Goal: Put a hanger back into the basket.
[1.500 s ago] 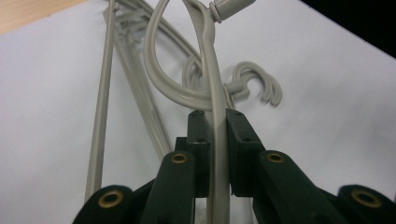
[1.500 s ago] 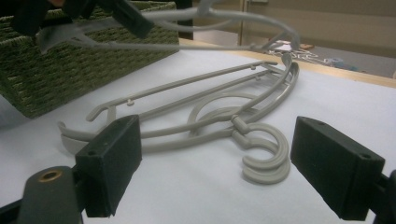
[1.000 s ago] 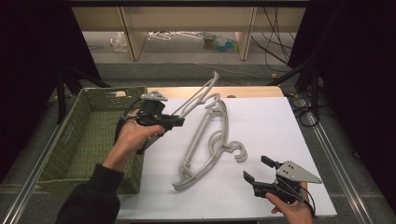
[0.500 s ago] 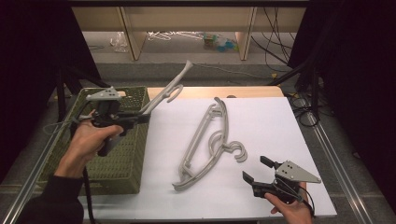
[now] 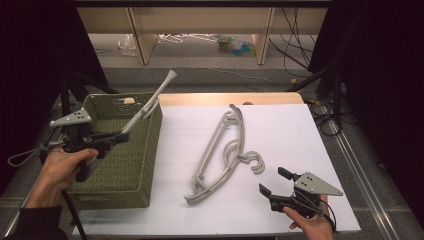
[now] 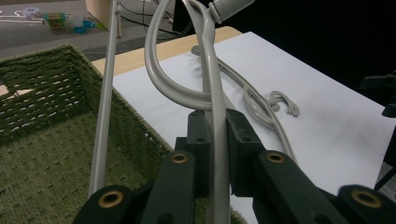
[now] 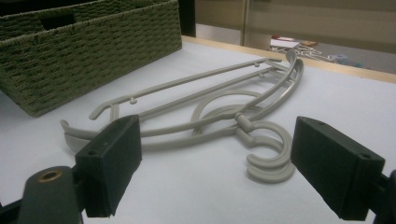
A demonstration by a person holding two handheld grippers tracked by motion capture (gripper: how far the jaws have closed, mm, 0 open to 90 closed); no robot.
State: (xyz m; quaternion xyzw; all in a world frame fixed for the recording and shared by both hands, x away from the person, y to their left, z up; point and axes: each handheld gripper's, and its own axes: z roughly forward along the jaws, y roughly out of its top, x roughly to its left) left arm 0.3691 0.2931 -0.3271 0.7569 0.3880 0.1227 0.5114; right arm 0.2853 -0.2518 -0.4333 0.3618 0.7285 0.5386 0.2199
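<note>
The left tool (image 5: 121, 136) is clenched on a grey plastic hanger (image 5: 150, 102). In the left gripper view, both jaws press against one thin bar of this hanger (image 6: 215, 116), which passes straight up between them. The held hanger is above the green woven basket (image 5: 131, 175) and slants upward, away from the person, toward the basket's far right corner. Its far end projects beyond the basket's far rim. The hanger's curved hook (image 6: 161, 70) arcs to the left of the gripped bar in the left gripper view. Whether the hanger touches the basket rim cannot be determined.

The basket stands at the left edge of the surface (image 5: 290, 130), on the white sheet that covers it. Its right wall is just beside the remaining hangers.

The remaining hangers (image 5: 220, 152) lie flat as a nested stack near the middle of the surface. Their long bars run from the near edge toward the far edge. Their hooks (image 5: 255, 164) point toward the right edge.

The right tool (image 5: 274, 181) is released, with the jaws standing well apart. It is held near the near right corner of the surface, just beside the stack. In the right gripper view, the hooks (image 7: 268, 156) of the stack lie between the two open jaws, ahead of them and not touched by either jaw.
</note>
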